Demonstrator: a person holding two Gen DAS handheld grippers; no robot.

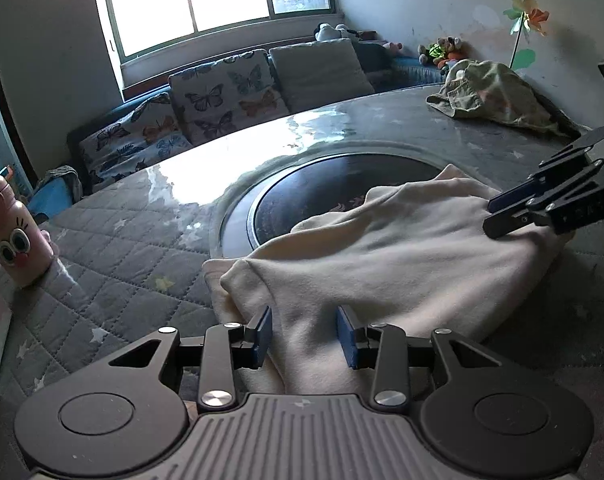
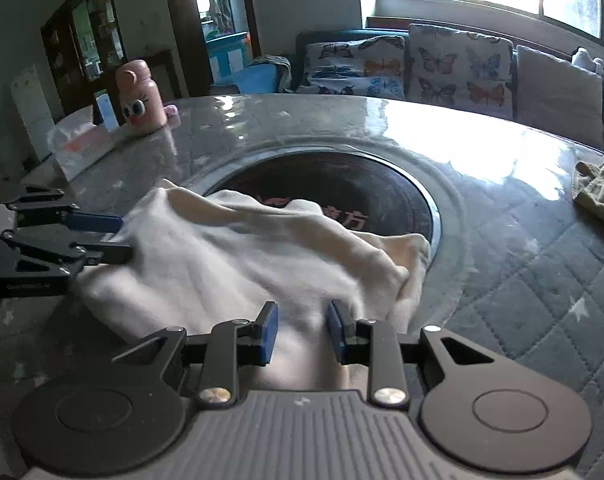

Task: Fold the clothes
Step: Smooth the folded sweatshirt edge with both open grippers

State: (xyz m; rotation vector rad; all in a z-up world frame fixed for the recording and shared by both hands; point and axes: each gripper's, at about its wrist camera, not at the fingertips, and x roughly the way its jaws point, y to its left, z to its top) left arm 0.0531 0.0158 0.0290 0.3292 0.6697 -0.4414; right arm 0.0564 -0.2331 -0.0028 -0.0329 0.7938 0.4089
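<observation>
Living room w/ a window wall and a sofa carrying butterfly-print cushions (image 2: pixel 458 70). In front of it stands a round table (image 1: pixel 150 240) under a grey quilted cover, w/ a dark round inset (image 2: pixel 386 192) at its centre. All positions below are ref. that inset.

Cream garment (image 1: pixel 382 248): lies bunched, partly over the near edge of the inset, the rest on the quilted cover on the near side.

Left gripper (image 1: pixel 305 334): pitched downward, at the garment's near-left edge, pads clenched on a fold of cream cloth.

Right gripper (image 2: pixel 302 330): also pitched downward, at the garment's near-right edge, pads grasping a gathered ridge of the same cloth. Both grippers sit side by side, roughly parallel.

Olive garment (image 1: pixel 498 92): heaped at the far-right table rim. Pink bottle (image 2: pixel 140 98): upright, far-left of the inset.
</observation>
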